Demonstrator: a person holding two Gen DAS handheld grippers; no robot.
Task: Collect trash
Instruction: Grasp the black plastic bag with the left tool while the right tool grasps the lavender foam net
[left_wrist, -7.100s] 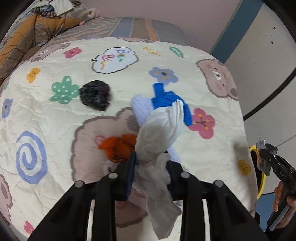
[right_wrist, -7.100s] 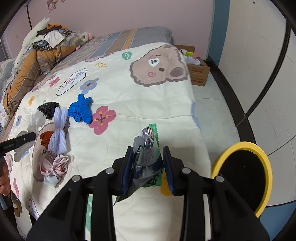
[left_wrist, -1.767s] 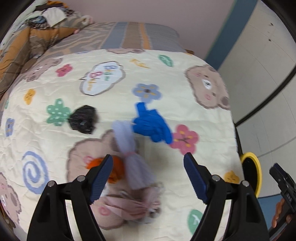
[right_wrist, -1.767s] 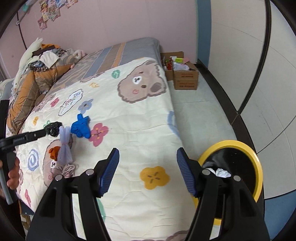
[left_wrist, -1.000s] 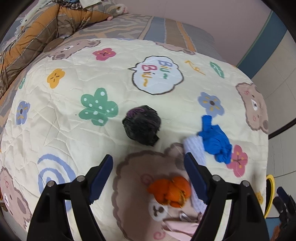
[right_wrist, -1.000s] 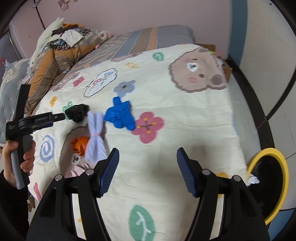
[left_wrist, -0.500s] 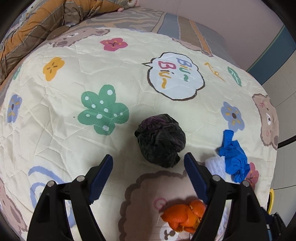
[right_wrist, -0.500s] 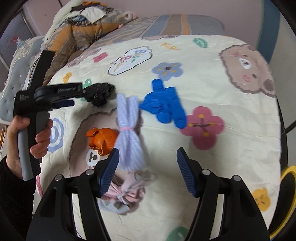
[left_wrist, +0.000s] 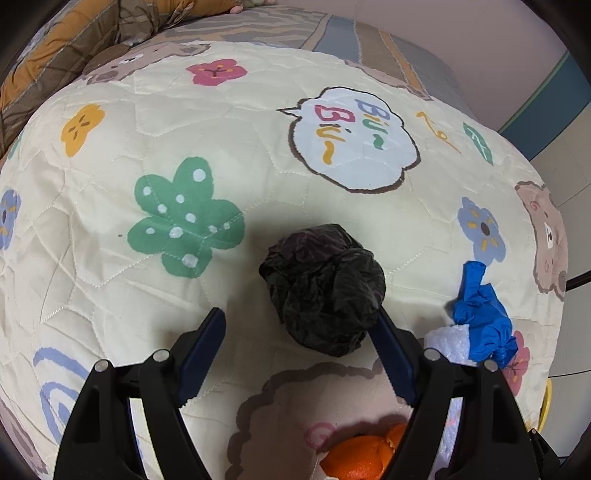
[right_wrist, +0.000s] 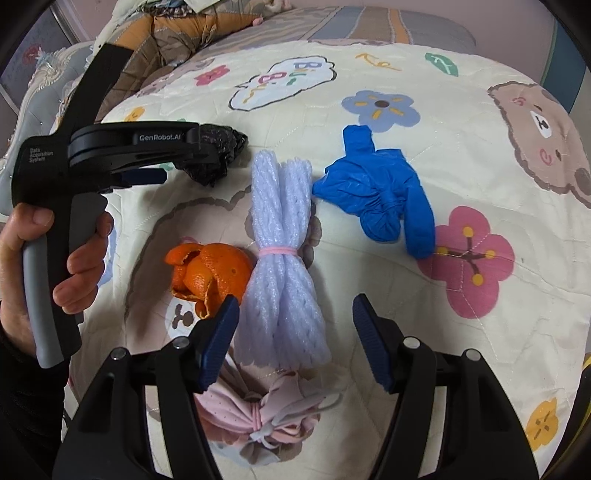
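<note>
Right wrist view: left gripper (right_wrist: 199, 155) reads "GenRobot.AI".

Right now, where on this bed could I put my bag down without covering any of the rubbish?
Bare quilt lies right of the crumpled blue rubber glove, toward the bear face, and beyond the crumpled black plastic bag, around the speech bubble. It is crowded near the bundled lilac yarn, with the orange peel and pink fabric wad alongside.

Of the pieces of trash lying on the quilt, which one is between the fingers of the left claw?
The crumpled black plastic bag. It alone sits between the open left claw; the blue glove and orange peel lie outside.
</note>
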